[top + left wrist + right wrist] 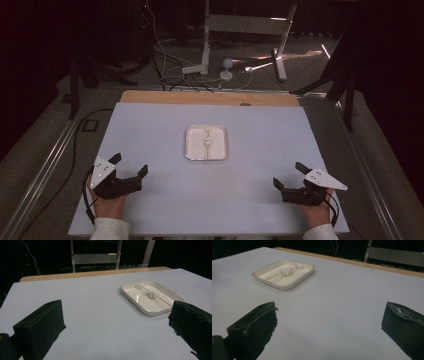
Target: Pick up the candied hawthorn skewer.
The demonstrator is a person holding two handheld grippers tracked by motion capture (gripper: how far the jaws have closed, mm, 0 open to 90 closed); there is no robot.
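Note:
A shallow white tray (189, 150) sits at the middle of the pale table sheet. In it lies a thin straight stick with two small white knotted lumps (208, 142) on it. The tray (132, 298) appears right of centre in the left gripper view, and the tray (259, 273) lies at upper left in the right gripper view. My left gripper (129, 165) rests near the front left of the sheet, jaws wide apart and empty. My right gripper (289, 175) rests near the front right, also open with nothing between its jaws. Both point toward the tray from well short of it.
The pale sheet (150, 125) covers a wooden tabletop whose far edge (210, 97) shows as a tan strip. Beyond it on the floor stand a white metal frame (206, 50), cables and a small round white object (227, 64). Dark stands flank the table.

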